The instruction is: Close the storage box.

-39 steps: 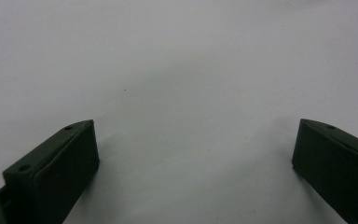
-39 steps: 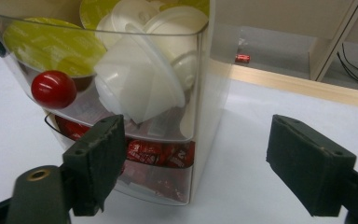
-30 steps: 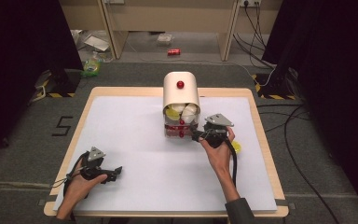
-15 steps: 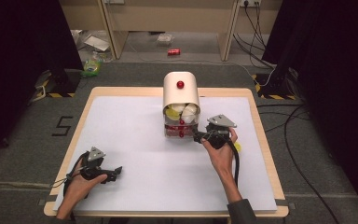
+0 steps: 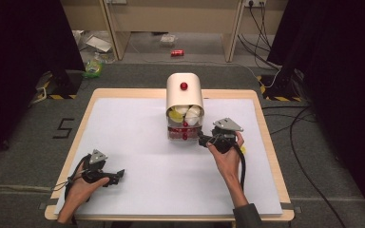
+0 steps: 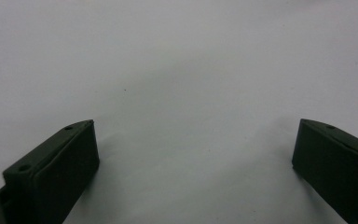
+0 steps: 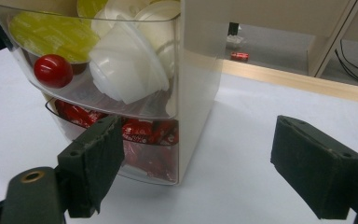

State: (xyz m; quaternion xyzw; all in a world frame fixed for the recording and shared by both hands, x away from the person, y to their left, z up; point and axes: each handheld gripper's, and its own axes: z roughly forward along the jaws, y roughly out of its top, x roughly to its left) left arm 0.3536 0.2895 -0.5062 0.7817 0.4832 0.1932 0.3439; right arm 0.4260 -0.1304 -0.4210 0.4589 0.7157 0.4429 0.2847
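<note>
Dispenser look: a little cream-coloured dispenser (image 5: 184,95) with a rounded top and a red knob (image 5: 184,86) on the curved hood. The front is clear plastic, so you can see straight in.

Dispenser spot: stands upright on the white counter (image 5: 138,142), around 12 o'clock from the counter's middle, close to the far edge.

Upper bin: a clear drawer (image 7: 135,109) with its own red knob (image 7: 52,70) on the front, stuffed with white pods (image 7: 128,70) and yellow-lidded pods (image 7: 51,35), all jumbled together.

Lower bin: a second clear drawer (image 7: 149,158) packed with red packets (image 7: 144,130); can't read what's printed on them.

Right tool: the right tool (image 5: 202,140) sits at about 4 o'clock from the dispenser, just beside its lower front corner, pointing at it. Jaws have just been opening and now stand wide with nothing between them. In the right gripper view one jaw is in front of the lower bin; can't tell if it touches.

Left tool: the left tool (image 5: 119,174) is way off at 7 o'clock on the counter, well apart from the dispenser. Jaws spread wide over bare white surface, gripping nothing.
</note>
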